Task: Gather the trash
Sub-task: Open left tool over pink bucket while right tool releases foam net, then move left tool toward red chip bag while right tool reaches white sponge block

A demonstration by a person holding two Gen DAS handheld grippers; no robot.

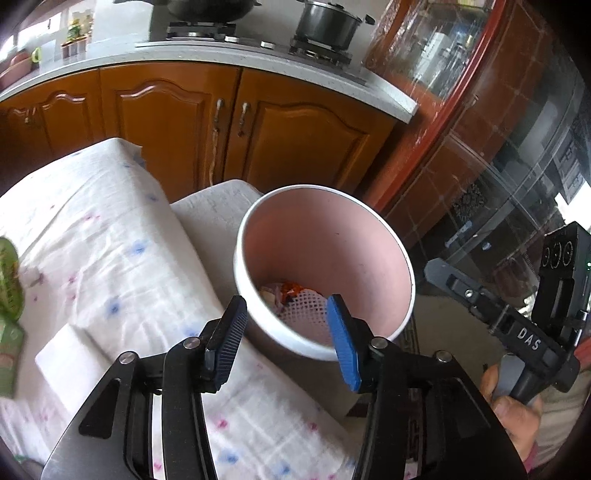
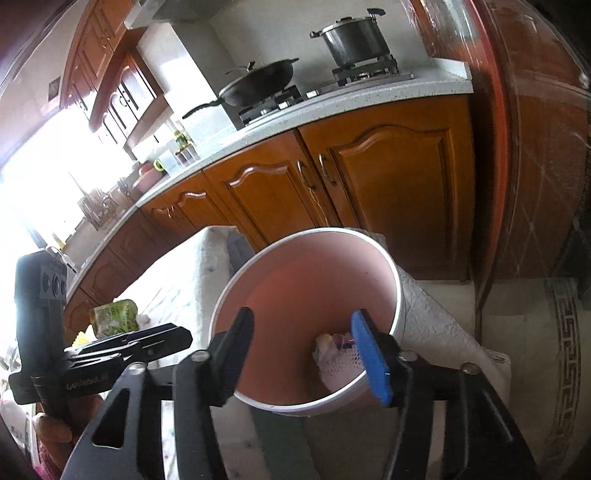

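Note:
A round bin [image 1: 369, 258], white outside and pink inside, stands beside the cloth-covered table [image 1: 110, 258]. In it lie white foam netting [image 1: 306, 314] and bits of red and pale trash [image 1: 288, 290]. My left gripper [image 1: 284, 339] is open and empty, just above the bin's near rim. My right gripper [image 2: 306, 354] is open and empty over the bin [image 2: 314, 277], with the netting [image 2: 340, 362] showing between its fingers. The right gripper also shows at the right edge of the left wrist view [image 1: 517, 325].
A white napkin or pad [image 1: 70, 362] and green packets [image 1: 9, 280] lie on the table's left; a green carton [image 2: 114, 317] shows in the right wrist view. Wooden cabinets [image 1: 184, 122], a counter with stove and pot [image 1: 328, 24], and a glass-fronted cabinet [image 1: 498, 147] stand behind.

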